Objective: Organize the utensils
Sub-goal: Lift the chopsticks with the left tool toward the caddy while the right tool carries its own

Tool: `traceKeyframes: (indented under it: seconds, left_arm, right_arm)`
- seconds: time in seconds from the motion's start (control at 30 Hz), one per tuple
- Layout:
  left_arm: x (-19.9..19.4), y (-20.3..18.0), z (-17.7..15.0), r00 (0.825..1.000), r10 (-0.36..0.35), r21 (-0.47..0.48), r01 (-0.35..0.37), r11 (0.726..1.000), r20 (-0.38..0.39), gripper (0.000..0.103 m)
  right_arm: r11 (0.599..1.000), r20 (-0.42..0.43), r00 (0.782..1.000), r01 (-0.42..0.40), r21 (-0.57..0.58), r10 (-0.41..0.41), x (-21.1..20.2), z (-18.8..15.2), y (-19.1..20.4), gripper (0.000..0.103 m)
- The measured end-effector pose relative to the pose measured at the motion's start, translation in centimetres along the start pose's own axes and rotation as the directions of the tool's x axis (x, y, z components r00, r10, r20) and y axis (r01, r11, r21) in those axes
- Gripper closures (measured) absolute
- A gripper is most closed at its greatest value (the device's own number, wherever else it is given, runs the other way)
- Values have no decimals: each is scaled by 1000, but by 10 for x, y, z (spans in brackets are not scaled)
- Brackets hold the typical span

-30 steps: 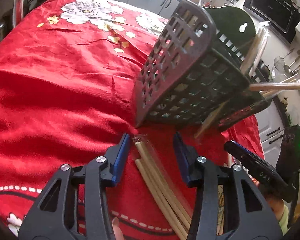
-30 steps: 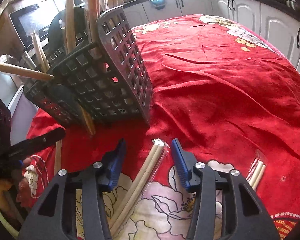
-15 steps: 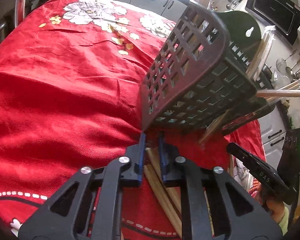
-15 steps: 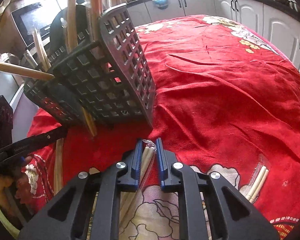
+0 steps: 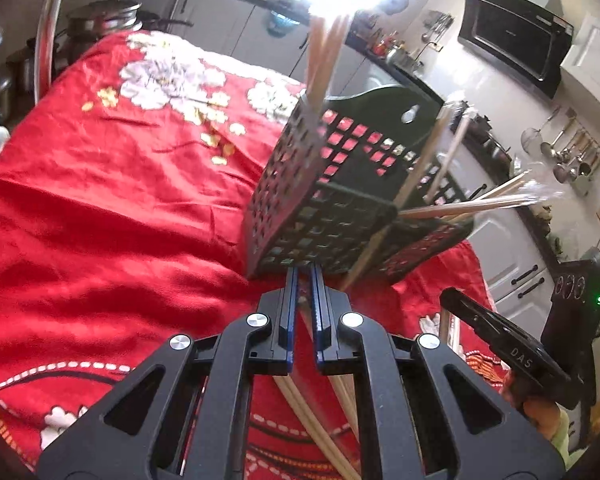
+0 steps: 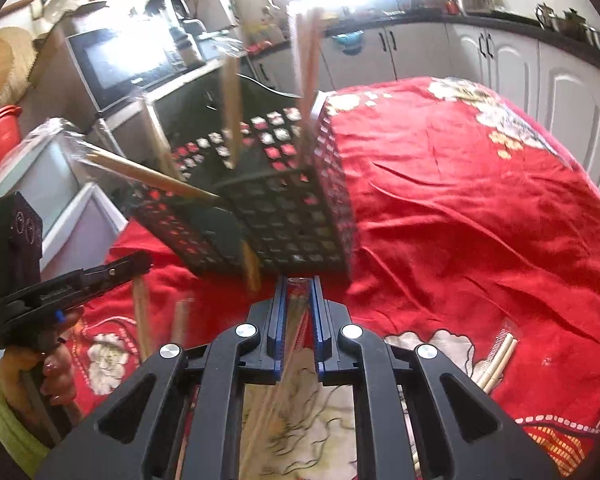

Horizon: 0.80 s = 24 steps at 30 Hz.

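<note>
The left claw (image 5: 304, 276) is clenched on a wrapped pair of wooden chopsticks (image 5: 300, 404), its jaws having just been closing onto them; the sticks run back under the claw body towards the near edge of the view. The right claw (image 6: 299, 286) has likewise just been closing and now grasps its own chopstick pair in a clear sleeve (image 6: 288, 344), the sleeve's crimped tip showing between the blue pads.

Judged from how things lie, the job is partly done. The black lattice caddy (image 5: 324, 216) stands tilted on the red flowered cloth (image 5: 112, 216) of the worktop, just beyond both claws, and already holds several sticks: some upright at its far side, some leaning out to one side in wrappers. Both clamped pairs have yet to go in, and in the right wrist view another sleeved pair (image 6: 496, 360) lies on the cloth near the right edge, with loose sticks (image 6: 142, 316) lying to the left of the claw.

The chopsticks are pale, slender wood, and the wrappers are thin and glossy, likely slippery.
</note>
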<state>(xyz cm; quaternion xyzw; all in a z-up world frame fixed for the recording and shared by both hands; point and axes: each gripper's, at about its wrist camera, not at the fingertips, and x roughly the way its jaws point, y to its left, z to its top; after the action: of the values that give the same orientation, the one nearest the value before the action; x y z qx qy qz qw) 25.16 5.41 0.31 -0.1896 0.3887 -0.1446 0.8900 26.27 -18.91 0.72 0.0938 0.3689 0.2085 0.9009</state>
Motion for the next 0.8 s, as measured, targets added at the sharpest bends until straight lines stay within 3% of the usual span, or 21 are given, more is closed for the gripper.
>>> traceKeyframes:
  seconds: [0.5, 0.8]
  left_arm:
    - [-59, -26, 4, 993, -63, 46, 59, 997, 99, 100]
    - [-94, -42, 12, 981, -106, 83, 94, 992, 163, 100]
  right_arm:
    - [992, 108, 991, -72, -100, 83, -54, 12, 43, 93]
    - [984, 172, 980, -72, -165, 100, -82, 18, 61, 95]
